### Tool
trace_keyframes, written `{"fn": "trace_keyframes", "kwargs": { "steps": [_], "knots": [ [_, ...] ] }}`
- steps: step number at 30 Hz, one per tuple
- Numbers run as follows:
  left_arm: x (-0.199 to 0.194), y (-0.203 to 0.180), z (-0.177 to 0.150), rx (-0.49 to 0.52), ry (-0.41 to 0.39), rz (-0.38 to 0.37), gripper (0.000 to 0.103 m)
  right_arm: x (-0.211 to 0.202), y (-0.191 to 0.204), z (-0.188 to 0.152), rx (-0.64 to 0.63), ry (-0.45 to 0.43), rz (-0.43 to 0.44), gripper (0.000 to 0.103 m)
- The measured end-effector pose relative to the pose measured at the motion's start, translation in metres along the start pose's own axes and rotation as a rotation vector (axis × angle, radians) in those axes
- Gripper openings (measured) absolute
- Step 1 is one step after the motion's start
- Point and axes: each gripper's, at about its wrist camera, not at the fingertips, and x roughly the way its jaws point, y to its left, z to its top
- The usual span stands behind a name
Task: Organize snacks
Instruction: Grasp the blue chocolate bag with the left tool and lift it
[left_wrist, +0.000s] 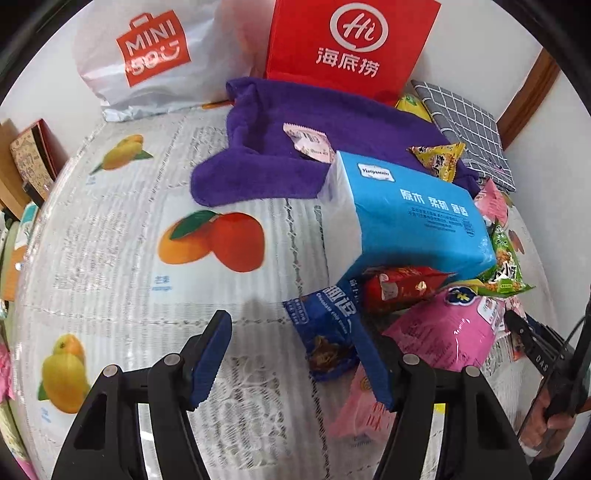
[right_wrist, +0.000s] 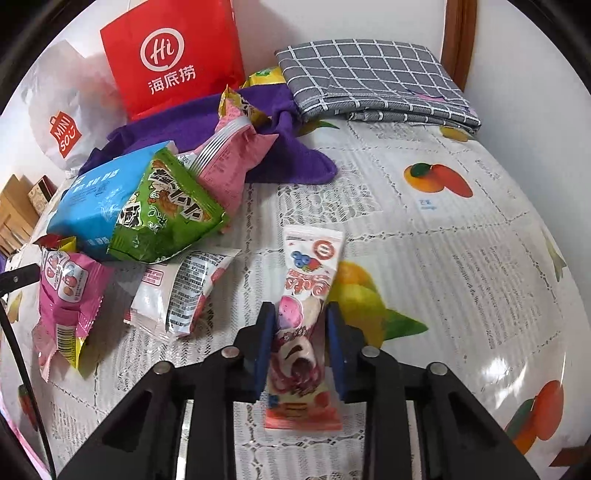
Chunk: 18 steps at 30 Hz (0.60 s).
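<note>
A heap of snack packets lies on the fruit-print tablecloth. In the left wrist view a blue tissue pack rests on a red packet, a dark blue cookie packet and a pink bag. My left gripper is open and empty, just left of the cookie packet. My right gripper is shut on a white and pink roll-cake packet, which lies on the cloth. Left of it in the right wrist view are a green packet, a white packet and a pink packet.
A purple towel lies behind the heap. A red paper bag and a white Miniso bag stand at the wall. A folded grey checked cloth lies at the back right. Boxes sit at the left edge.
</note>
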Motion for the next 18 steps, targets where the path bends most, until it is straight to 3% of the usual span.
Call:
{"fn": "trace_keyframes", "kwargs": {
  "steps": [11,15,18],
  "knots": [
    [0.019,-0.013,-0.004,0.039,-0.020,-0.015,0.063,-0.003,0.002,-0.011,-0.025,-0.080,-0.017,0.026],
    [0.021,-0.021,-0.007,0.091,-0.055,0.016,0.051,-0.003,0.004,-0.011,-0.029,-0.081,-0.023,0.026],
    [0.018,-0.019,-0.007,0.102,-0.060,0.007,0.048,-0.003,0.003,-0.011,-0.023,-0.081,-0.017,0.026]
  ]
}}
